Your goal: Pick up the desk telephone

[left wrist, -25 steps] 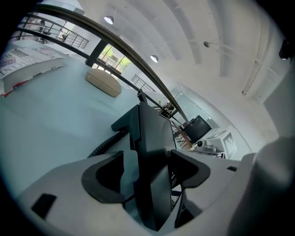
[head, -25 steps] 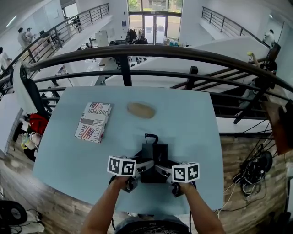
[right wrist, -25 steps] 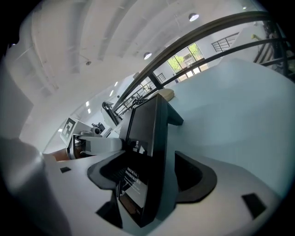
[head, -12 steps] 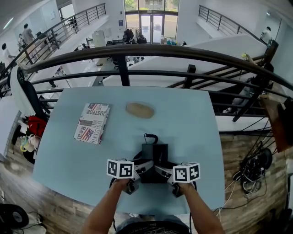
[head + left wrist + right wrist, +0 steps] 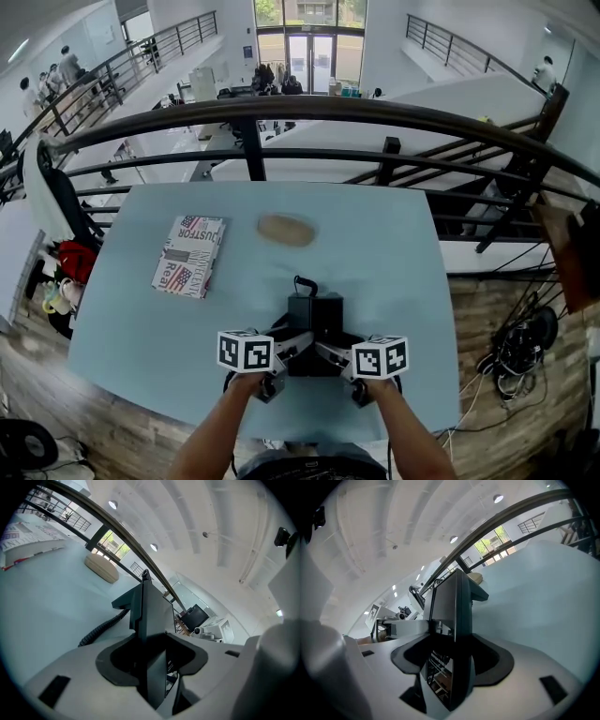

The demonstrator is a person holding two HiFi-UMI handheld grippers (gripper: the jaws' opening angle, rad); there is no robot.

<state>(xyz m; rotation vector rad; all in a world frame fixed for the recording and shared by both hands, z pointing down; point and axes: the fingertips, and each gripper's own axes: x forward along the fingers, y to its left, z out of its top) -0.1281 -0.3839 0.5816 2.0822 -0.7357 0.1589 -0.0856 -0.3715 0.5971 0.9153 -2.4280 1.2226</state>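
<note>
A black desk telephone (image 5: 315,317) lies near the front edge of the light blue table (image 5: 403,262), its coiled cord (image 5: 302,281) curling off the far end. My left gripper (image 5: 281,349) has come in from the near left. Its jaws are closed across the telephone's left edge (image 5: 150,616), which sits deep in the left gripper (image 5: 152,667). My right gripper (image 5: 330,352) mirrors it from the near right, clamped on the right edge (image 5: 451,606), which fills the notch of the right gripper (image 5: 450,667). Whether the telephone's base touches the table is hidden.
A book with a flag-pattern cover (image 5: 190,255) lies at the table's left. A tan oval object (image 5: 286,230) sits at the back middle. A dark metal railing (image 5: 309,108) runs just beyond the table's far edge. Cables lie on the wooden floor to the right (image 5: 511,352).
Both grippers stay at the telephone's near corners, with their fingers drawn in slightly against its sides. The telephone, the book and the tan object keep their places.
</note>
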